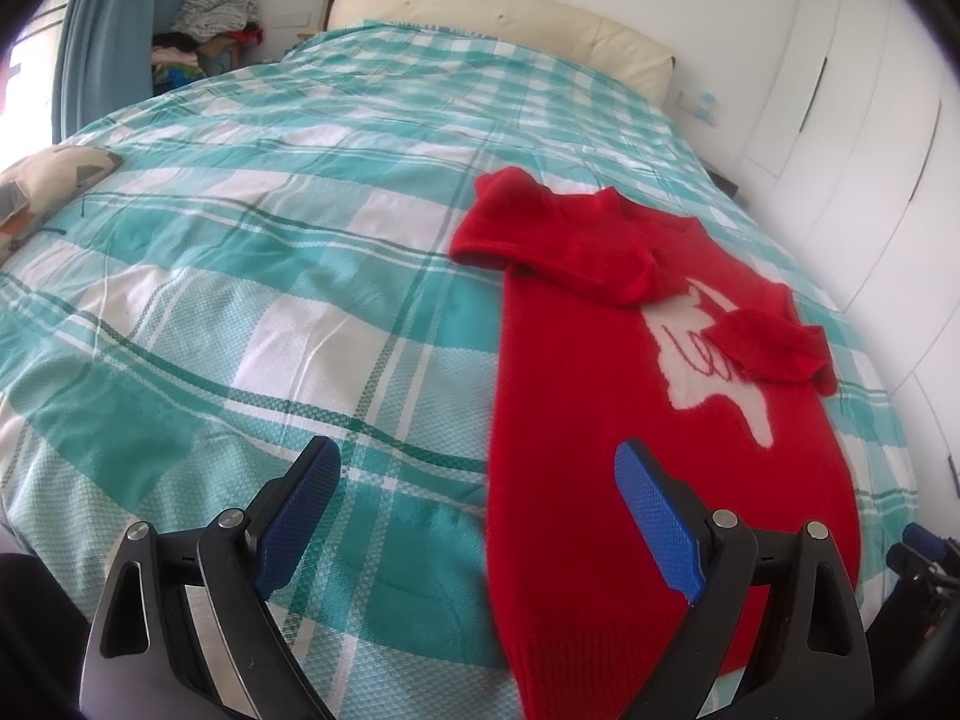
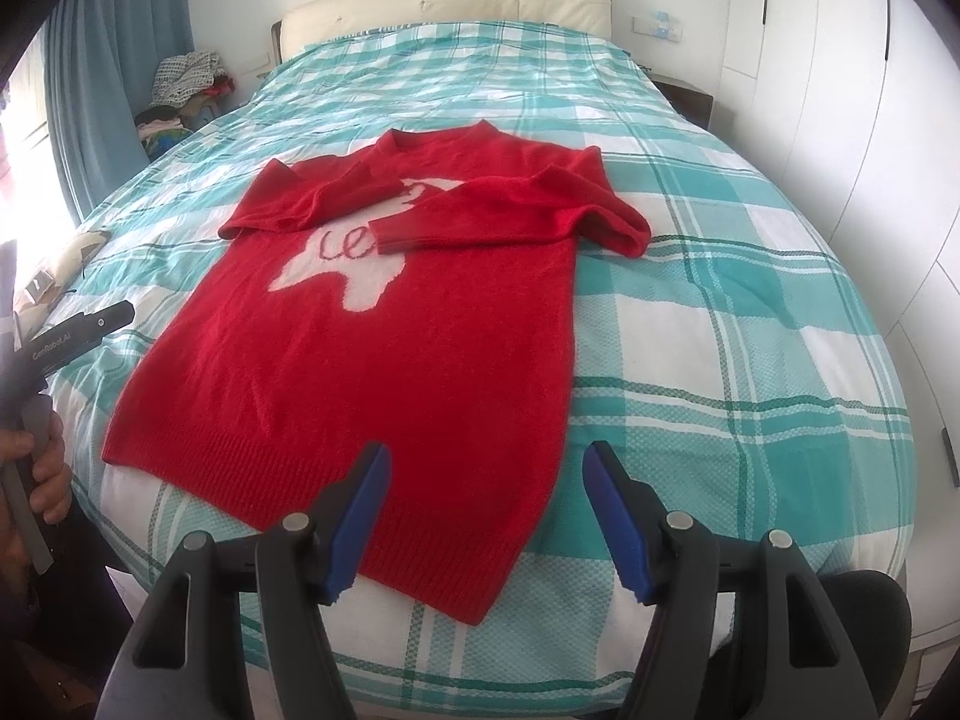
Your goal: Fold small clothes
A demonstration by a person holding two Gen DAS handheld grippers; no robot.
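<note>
A small red sweater point(image 2: 372, 360) lies flat, front up, on the teal-and-white checked bedspread point(image 2: 720, 330). Both sleeves are folded across its chest, partly covering a white motif point(image 2: 354, 276) with red lettering. My right gripper point(image 2: 486, 450) hovers over the hem's right corner, open, with nothing pinched between its blue pads. In the left wrist view the sweater point(image 1: 588, 420) is on the right. My left gripper point(image 1: 477, 450) is open over its left edge near the hem, holding nothing. That left gripper point(image 2: 78, 330) also appears at the right wrist view's left border, held by a hand point(image 2: 42, 462).
A patterned cushion point(image 1: 48, 180) lies at the bed's left edge. A pile of clothes point(image 1: 210, 30) sits in the far left corner by a blue curtain point(image 1: 108, 30). Behind are a cream headboard point(image 2: 450, 0) and, on the right, white wardrobe doors point(image 2: 840, 90).
</note>
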